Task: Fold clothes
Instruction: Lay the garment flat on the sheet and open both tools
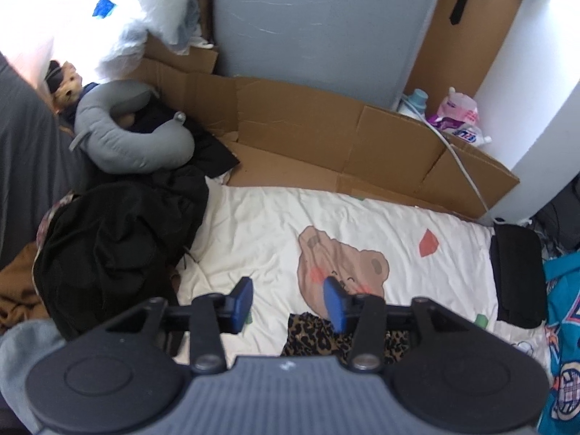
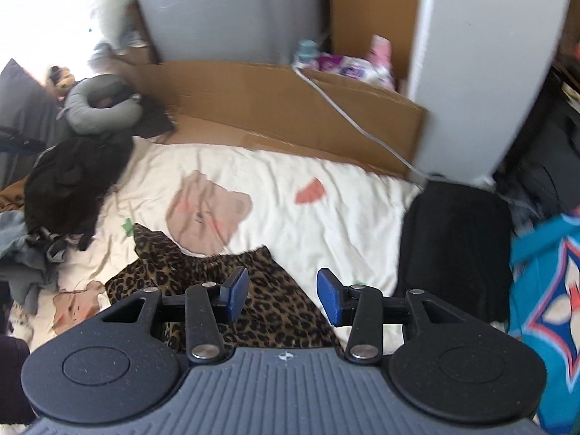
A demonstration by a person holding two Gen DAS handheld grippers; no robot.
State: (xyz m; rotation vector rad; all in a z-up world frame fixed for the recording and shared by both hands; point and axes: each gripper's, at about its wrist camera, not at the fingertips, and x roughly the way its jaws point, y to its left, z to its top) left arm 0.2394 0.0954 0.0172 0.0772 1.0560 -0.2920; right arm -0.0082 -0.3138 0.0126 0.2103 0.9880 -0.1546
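A leopard-print garment (image 2: pixel 232 282) lies crumpled on the white bear-print bedsheet (image 2: pixel 290 188), just under my right gripper (image 2: pixel 282 297), which is open with nothing between its blue pads. In the left wrist view only a corner of the leopard-print garment (image 1: pixel 315 337) shows below my left gripper (image 1: pixel 288 302), also open and empty above the sheet (image 1: pixel 261 239). A heap of black clothes (image 1: pixel 116 239) sits at the left side of the bed. A folded black piece (image 1: pixel 518 275) rests at the right edge of the sheet; it is also in the right wrist view as the folded black piece (image 2: pixel 456 246).
Flattened cardboard (image 1: pixel 326 137) lines the far side of the bed against a grey panel (image 1: pixel 326 25). A grey neck pillow (image 1: pixel 130 134) and a plush toy (image 1: pixel 67 87) lie at far left. Grey clothes (image 2: pixel 25 253) sit at left, a teal printed fabric (image 2: pixel 543 290) at right. A white cable (image 2: pixel 355 123) crosses the cardboard.
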